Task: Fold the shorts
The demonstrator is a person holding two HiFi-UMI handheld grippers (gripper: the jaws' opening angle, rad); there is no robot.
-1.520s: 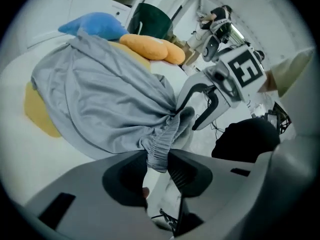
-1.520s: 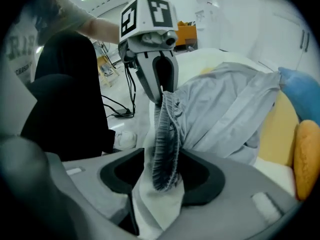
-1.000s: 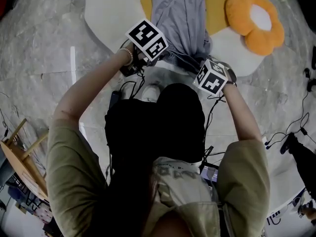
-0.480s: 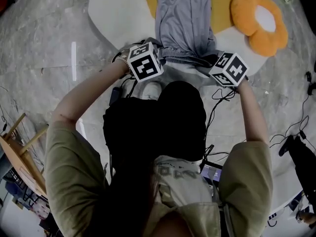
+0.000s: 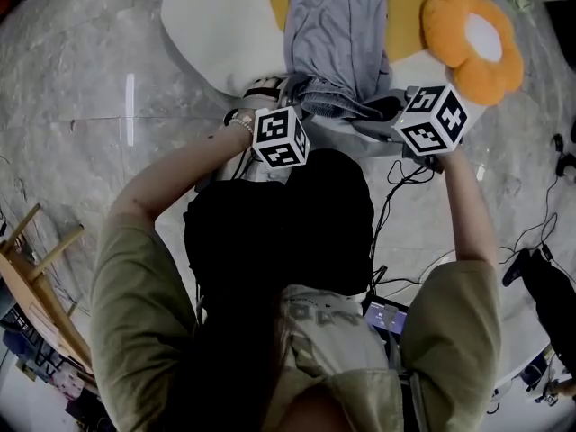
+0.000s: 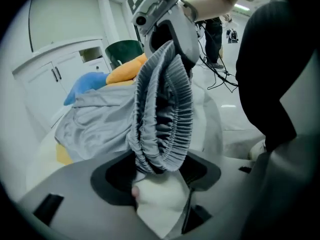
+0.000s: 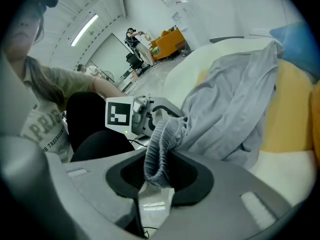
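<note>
The grey shorts (image 5: pixel 337 34) lie on a white and yellow cushion, legs pointing away from me. Their gathered waistband (image 5: pixel 346 108) is lifted at the near end, between my two grippers. In the left gripper view the bunched waistband (image 6: pixel 162 119) hangs into my left gripper (image 6: pixel 160 181). Its jaws have just been opening, and the folds still fill the gap and touch both sides. In the right gripper view my right gripper (image 7: pixel 156 186) is shut on a narrower fold of the waistband (image 7: pixel 159 144). Its jaws closed within the last second.
The white cushion (image 5: pixel 216 25) lies on a grey marble floor. An orange flower cushion (image 5: pixel 472 39) sits at its right. Black cables (image 5: pixel 531 232) trail on the floor at right, and a wooden chair (image 5: pixel 36 277) stands at left. White cabinets (image 6: pixel 60 74) are behind.
The left marker cube slid down and right and rolled over. The right cube rose and moved right. The waistband came up off the cushion between them.
</note>
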